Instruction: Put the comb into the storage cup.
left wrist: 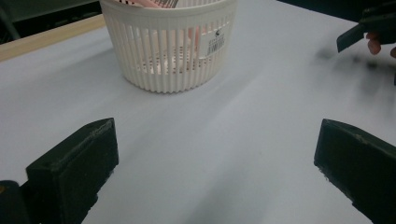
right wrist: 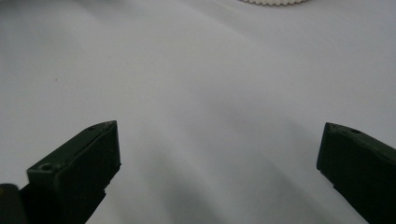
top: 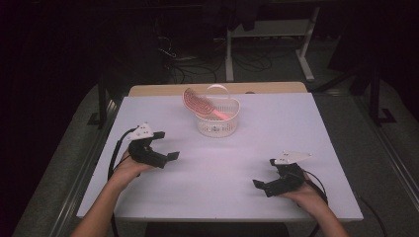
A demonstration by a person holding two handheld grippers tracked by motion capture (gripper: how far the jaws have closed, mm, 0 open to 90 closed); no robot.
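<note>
A white slatted basket (top: pixel 218 120) stands at the table's far middle, with a pink striped round piece (top: pixel 196 102) leaning out of its left side. The basket (left wrist: pixel 170 46) rises ahead of my left gripper (left wrist: pixel 217 154), whose jaws stand wide apart over bare table. In the high view the left gripper (top: pixel 167 145) rests left of centre, held by a hand. My right gripper (top: pixel 265 173) sits near the front right, also open with nothing between its jaws. Its own view, from the right gripper (right wrist: pixel 217 158), has the basket's bottom edge (right wrist: pixel 275 2) at the top.
The white table top (top: pixel 222 163) lies on a wooden-edged base (top: pixel 158 90). The other gripper (left wrist: pixel 369 28) and a fingertip appear at the upper right of the left gripper view. Table legs and cables lie on the dark floor behind.
</note>
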